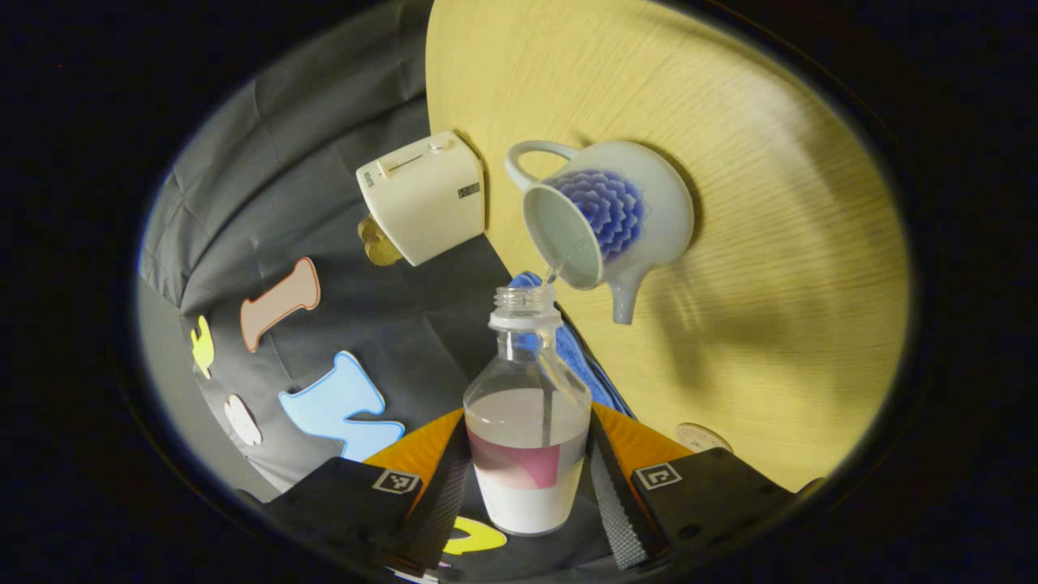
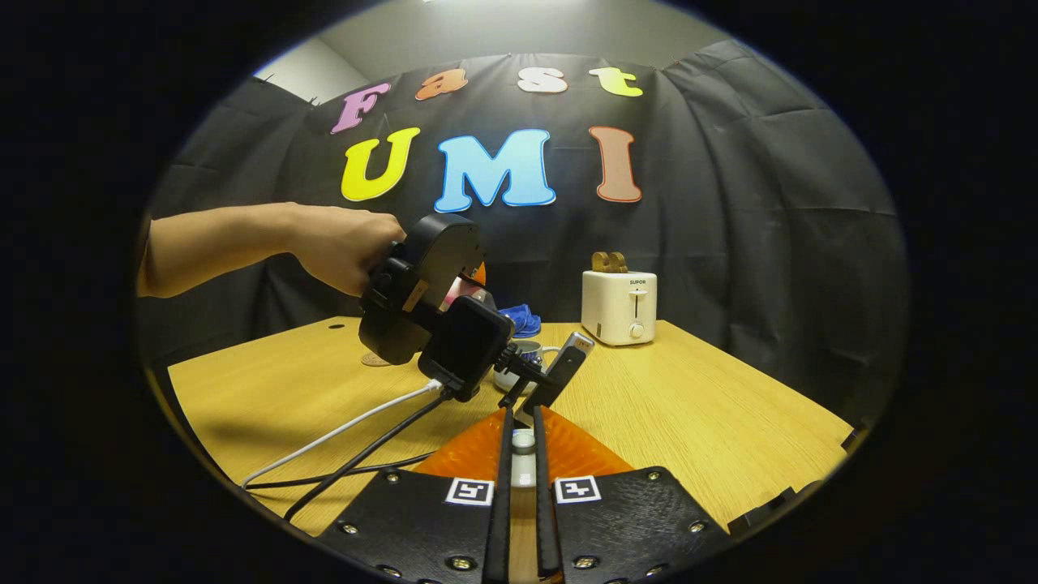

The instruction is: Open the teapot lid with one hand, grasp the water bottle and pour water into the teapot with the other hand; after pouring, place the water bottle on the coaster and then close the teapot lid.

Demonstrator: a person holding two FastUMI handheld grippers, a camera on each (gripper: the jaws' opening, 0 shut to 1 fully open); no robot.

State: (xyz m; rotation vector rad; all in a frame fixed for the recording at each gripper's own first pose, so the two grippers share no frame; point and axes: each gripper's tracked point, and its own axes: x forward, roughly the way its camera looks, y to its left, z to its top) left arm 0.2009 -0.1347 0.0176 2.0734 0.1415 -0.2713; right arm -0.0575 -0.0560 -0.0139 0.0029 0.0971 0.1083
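In the left gripper view my left gripper (image 1: 529, 454) is shut on a clear water bottle (image 1: 527, 442) with a white and pink label and no cap. The bottle is tipped toward a pale teapot (image 1: 604, 215) with a blue flower pattern. A thin stream of water (image 1: 554, 272) runs from the bottle's mouth into the teapot's open top. In the right gripper view my right gripper (image 2: 521, 422) is shut on the small white teapot lid (image 2: 523, 444), held low over the table. A hand (image 2: 340, 247) holds the left gripper's body (image 2: 422, 300) above the partly hidden teapot (image 2: 529, 350).
A cream toaster (image 2: 619, 307) with toast in it stands at the back of the wooden table (image 2: 689, 405). A blue cloth (image 2: 519, 319) lies behind the teapot. A round coaster (image 1: 701, 436) lies on the table near the bottle. Cables (image 2: 349, 438) trail across the table's front left.
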